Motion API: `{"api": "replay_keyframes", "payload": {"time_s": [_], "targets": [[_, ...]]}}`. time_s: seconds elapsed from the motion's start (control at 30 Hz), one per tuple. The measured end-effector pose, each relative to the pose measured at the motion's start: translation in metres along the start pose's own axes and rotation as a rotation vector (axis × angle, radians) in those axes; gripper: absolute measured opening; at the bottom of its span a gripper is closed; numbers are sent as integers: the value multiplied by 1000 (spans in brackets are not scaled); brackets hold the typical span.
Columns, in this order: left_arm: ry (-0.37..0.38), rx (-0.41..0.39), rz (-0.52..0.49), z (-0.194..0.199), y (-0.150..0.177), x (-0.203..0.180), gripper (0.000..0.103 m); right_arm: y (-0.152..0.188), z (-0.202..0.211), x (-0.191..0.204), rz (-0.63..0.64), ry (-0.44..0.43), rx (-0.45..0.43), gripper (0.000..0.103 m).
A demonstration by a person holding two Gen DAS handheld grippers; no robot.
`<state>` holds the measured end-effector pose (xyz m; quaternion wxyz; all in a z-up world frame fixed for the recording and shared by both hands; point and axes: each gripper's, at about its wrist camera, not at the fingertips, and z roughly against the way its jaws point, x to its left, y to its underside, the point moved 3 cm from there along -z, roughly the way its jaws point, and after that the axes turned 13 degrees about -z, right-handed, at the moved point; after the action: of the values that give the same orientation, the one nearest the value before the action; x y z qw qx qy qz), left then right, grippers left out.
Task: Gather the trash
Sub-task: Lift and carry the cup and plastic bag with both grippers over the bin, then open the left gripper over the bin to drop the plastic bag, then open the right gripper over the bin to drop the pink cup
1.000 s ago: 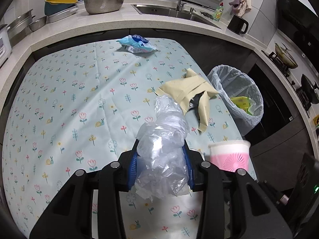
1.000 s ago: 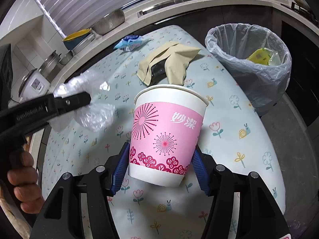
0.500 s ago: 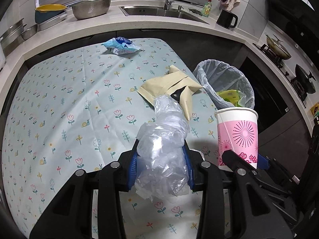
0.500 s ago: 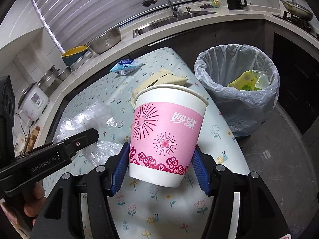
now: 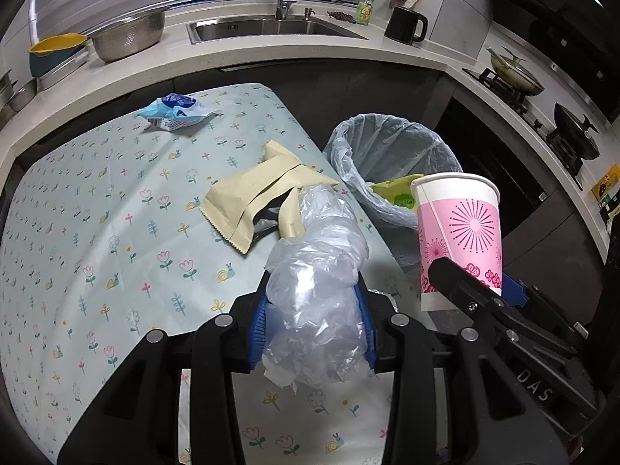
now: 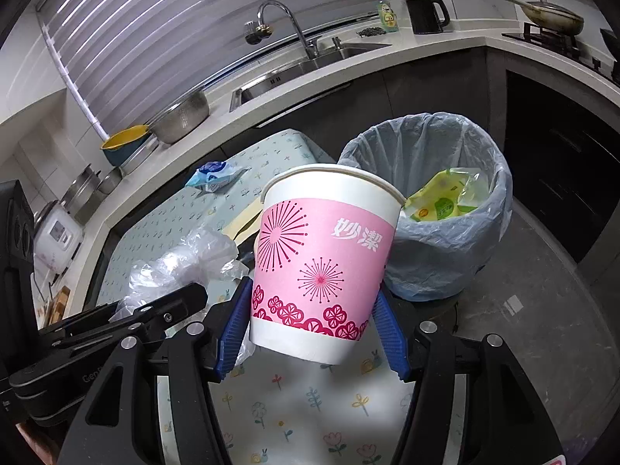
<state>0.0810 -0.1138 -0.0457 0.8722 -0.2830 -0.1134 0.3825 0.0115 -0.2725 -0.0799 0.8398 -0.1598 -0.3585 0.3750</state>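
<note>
Kitchen counters ring your floral-cloth table [image 5: 97, 232], and over the last second both grippers have swung toward the lined bin [image 5: 391, 147], which now sits larger and closer in both views.

Your left gripper [image 5: 312, 321] has its jaws clamped on the crumpled clear plastic bag [image 5: 316, 271], held above the table with the bin at about one o'clock.

Your right gripper [image 6: 312, 333] has its jaws clamped on the pink paper cup [image 6: 321, 255], tilted, with the bin at about one o'clock just past the rim.

Both loads look nearly ready to drop.

A beige packet [image 5: 255, 197] and blue wrapper [image 5: 174, 116] remain on the table.
</note>
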Motion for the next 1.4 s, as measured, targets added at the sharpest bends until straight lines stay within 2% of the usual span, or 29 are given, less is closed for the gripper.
{"api": "replay_keyframes", "payload": {"time_s": [0.13, 0.27, 0.47, 0.63, 0.67, 0.7, 0.73, 0.93, 1.03, 1.27, 1.4], "targets": [[20, -6, -38, -11, -20, -17, 37, -20, 2, -17, -28, 20, -35, 58], [72, -12, -66, -25, -45, -33, 37, -42, 6, -39, -67, 44, -75, 58], [125, -35, -127, -52, -92, -60, 37, -73, 10, -73, -120, 89, -129, 58], [163, -42, -127, -78, -127, -73, 38, -88, 5, -91, -150, 121, -151, 58], [170, -52, -123, -81, -132, -74, 41, -91, 3, -94, -154, 126, -152, 58], [164, -54, -118, -86, -137, -75, 52, -94, 1, -97, -157, 132, -154, 58], [163, -63, -115, -90, -141, -75, 55, -97, -2, -98, -157, 137, -156, 58], [115, -69, -114, -102, -152, -66, 61, -117, -23, -98, -140, 147, -152, 58], [74, -77, -109, -101, -149, -56, 65, -126, -31, -90, -122, 140, -150, 58], [-11, -85, -75, -96, -137, -29, 66, -144, -54, -61, -67, 117, -160, 62], [-46, -94, -48, -91, -132, -15, 74, -151, -63, -50, -61, 127, -167, 63]]}}
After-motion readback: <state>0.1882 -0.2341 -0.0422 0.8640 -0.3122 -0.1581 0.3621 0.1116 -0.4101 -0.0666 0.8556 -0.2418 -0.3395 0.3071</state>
